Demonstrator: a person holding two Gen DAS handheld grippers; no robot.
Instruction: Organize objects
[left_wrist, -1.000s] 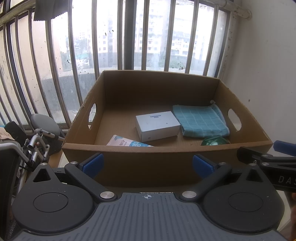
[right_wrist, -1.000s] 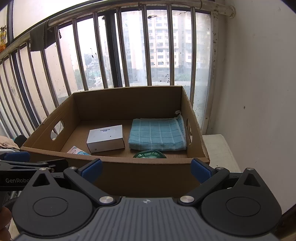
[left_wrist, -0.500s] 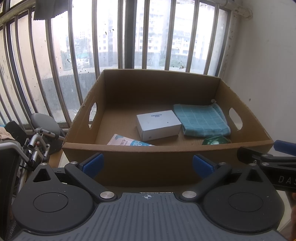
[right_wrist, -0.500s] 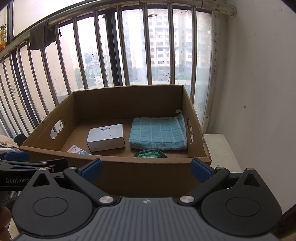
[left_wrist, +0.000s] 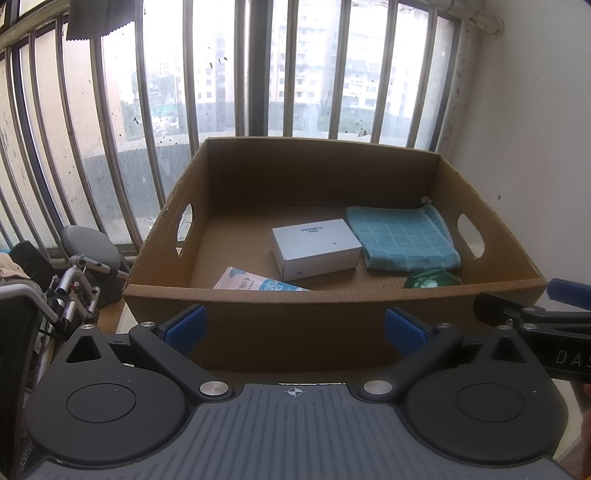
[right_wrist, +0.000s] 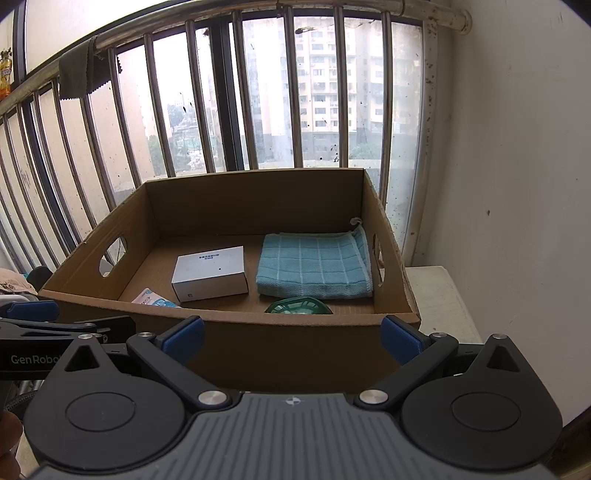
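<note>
Left tongs (left_wrist: 293, 326) and right tongs (right_wrist: 291, 334), both spread and empty, face the open brown cardboard box (left_wrist: 332, 325). Inside, left to right: printed pouch (left_wrist: 255, 284), white carton (left_wrist: 314, 247), folded teal cloth (left_wrist: 402, 236), green round object (left_wrist: 430, 278). The near wall may snag a low reach.

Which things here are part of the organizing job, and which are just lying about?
Job:
cardboard box
white carton
folded teal towel
green round item, partly hidden
printed packet
left gripper and right gripper, both open, empty

Lying about:
folded metal frame
dark cloth on railing
</note>
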